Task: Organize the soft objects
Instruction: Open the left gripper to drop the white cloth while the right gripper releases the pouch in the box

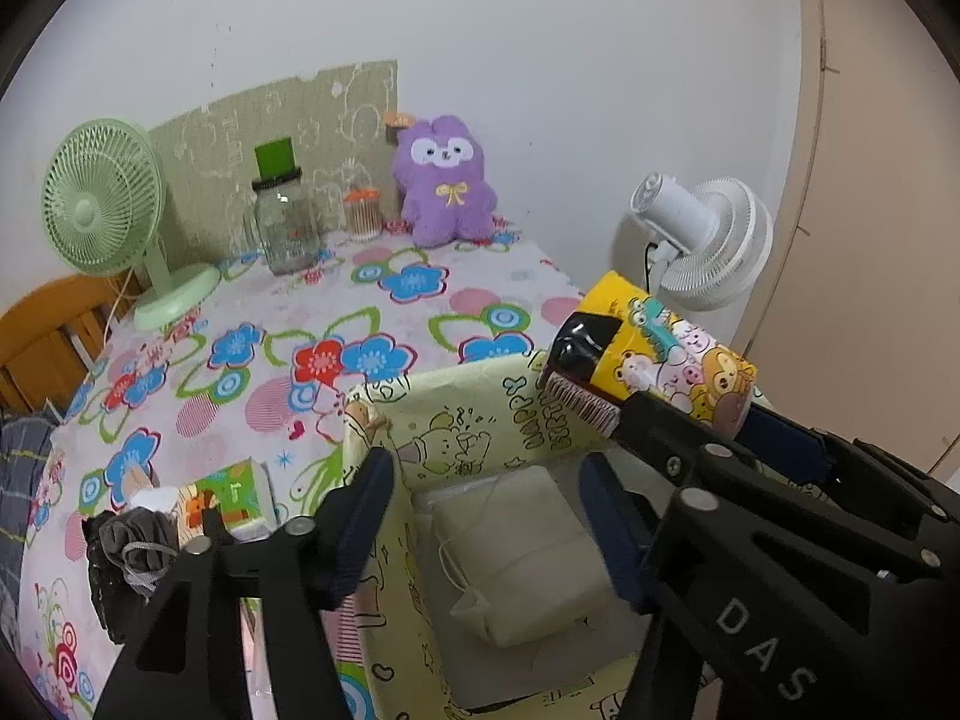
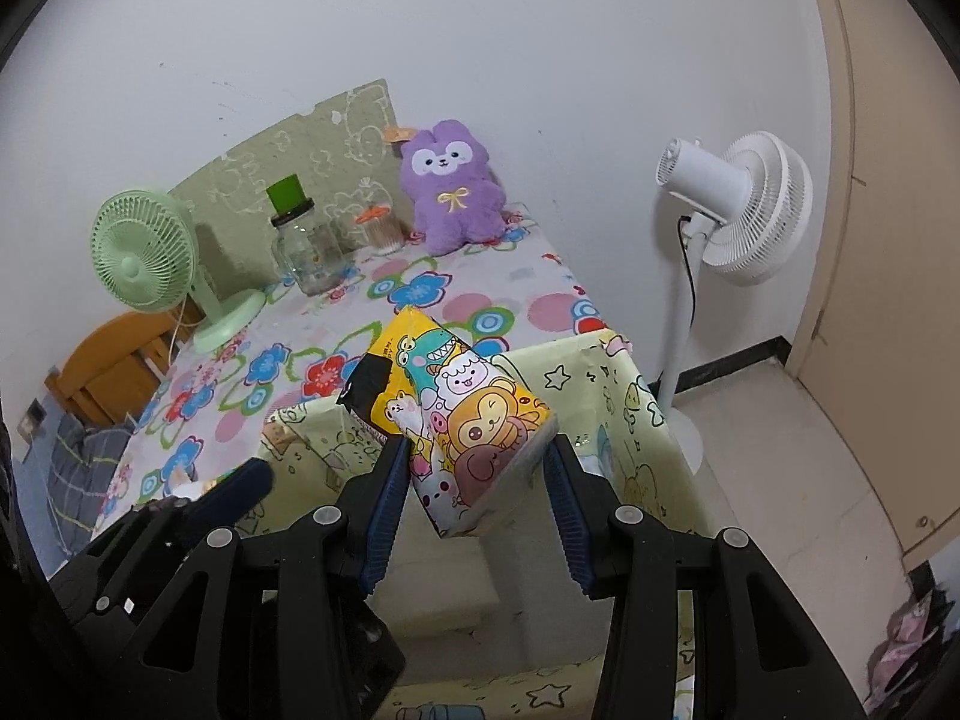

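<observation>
My right gripper (image 2: 477, 450) is shut on a yellow cartoon-printed tissue pack (image 2: 474, 414) and holds it tilted above a pale yellow cartoon storage box (image 2: 606, 378). In the left wrist view the same tissue pack (image 1: 666, 354) hangs over the storage box's (image 1: 474, 414) right rim. My left gripper (image 1: 486, 468) stands open over the box, its pads touching nothing. A white soft pack (image 1: 522, 558) lies on the box floor below it. A green tissue pack (image 1: 231, 501) and a grey cloth bundle (image 1: 129, 546) lie on the floral table left of the box. A purple plush (image 1: 444, 180) sits at the table's far end.
A green desk fan (image 1: 102, 204), a glass jar with a green lid (image 1: 285, 222) and a small swab jar (image 1: 363, 213) stand at the back of the floral tablecloth (image 1: 390, 324). A white standing fan (image 2: 738, 210) is beyond the table's right edge. A wooden chair (image 1: 42, 342) is on the left.
</observation>
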The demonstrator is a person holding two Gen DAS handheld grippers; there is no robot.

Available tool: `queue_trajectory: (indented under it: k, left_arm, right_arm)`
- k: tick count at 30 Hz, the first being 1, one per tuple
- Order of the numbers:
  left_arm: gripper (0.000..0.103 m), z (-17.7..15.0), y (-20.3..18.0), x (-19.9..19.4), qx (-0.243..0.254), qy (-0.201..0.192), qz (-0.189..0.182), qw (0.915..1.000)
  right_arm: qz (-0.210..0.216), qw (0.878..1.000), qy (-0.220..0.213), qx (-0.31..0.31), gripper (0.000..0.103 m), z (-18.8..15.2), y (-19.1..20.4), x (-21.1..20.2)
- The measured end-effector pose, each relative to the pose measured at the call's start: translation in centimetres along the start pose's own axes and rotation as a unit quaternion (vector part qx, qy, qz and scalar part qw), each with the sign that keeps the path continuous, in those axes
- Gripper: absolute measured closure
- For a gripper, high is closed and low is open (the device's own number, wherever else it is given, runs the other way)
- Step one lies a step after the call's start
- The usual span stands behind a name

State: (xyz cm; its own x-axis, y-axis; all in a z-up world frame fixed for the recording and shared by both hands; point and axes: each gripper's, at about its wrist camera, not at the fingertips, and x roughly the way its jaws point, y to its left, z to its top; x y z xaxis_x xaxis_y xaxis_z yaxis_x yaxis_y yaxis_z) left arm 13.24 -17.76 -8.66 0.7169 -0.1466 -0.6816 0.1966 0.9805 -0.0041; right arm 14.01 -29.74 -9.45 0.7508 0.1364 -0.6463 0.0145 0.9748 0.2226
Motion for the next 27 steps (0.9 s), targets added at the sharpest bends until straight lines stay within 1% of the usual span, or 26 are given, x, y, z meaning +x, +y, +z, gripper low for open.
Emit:
queue_trajectory:
  k: [3,8,12,16,20,22,24,27]
  left_arm:
    - [0.030,0.2,0.1,0.7,-0.005,0.019,-0.004,0.9998]
    - [0.027,0.2,-0.2,1.0,0.006,0.028,-0.004,0.9996]
    - [0.023,0.3,-0.3,1.0,0.007,0.032,-0.010,0.9994]
    - [0.022,0.4,-0.2,1.0,0.007,0.033,-0.017,0.9993]
    - [0.020,0.4,-0.2,0.4,0.010,0.028,-0.022,0.9993]
    - [0.018,0.5,-0.1,0.0,0.011,0.023,-0.022,0.9994]
    - [0.016,0.5,0.1,-0.5,0.012,0.016,-0.020,0.9996]
    - [0.015,0.5,0.4,-1.3,0.012,0.008,-0.020,0.9997]
  right_arm:
    - [-0.004,1.000,0.002,0.003,0.054,0.1,-0.2,0.2]
    - [-0.006,1.000,0.013,0.008,0.052,0.1,-0.6,0.9]
    - [-0.014,1.000,0.012,0.015,0.044,0.1,-0.9,0.9]
    - [-0.023,1.000,0.007,0.014,0.031,0.1,-0.9,0.6]
    - [-0.026,1.000,-0.001,0.012,0.025,0.1,-0.8,-0.1]
    - [-0.027,1.000,-0.005,0.011,0.021,0.1,-0.6,-0.5]
    - [-0.028,1.000,-0.012,0.009,0.018,0.1,-0.2,-1.1]
    - [-0.026,0.999,-0.022,0.006,0.015,0.0,0.4,-1.8]
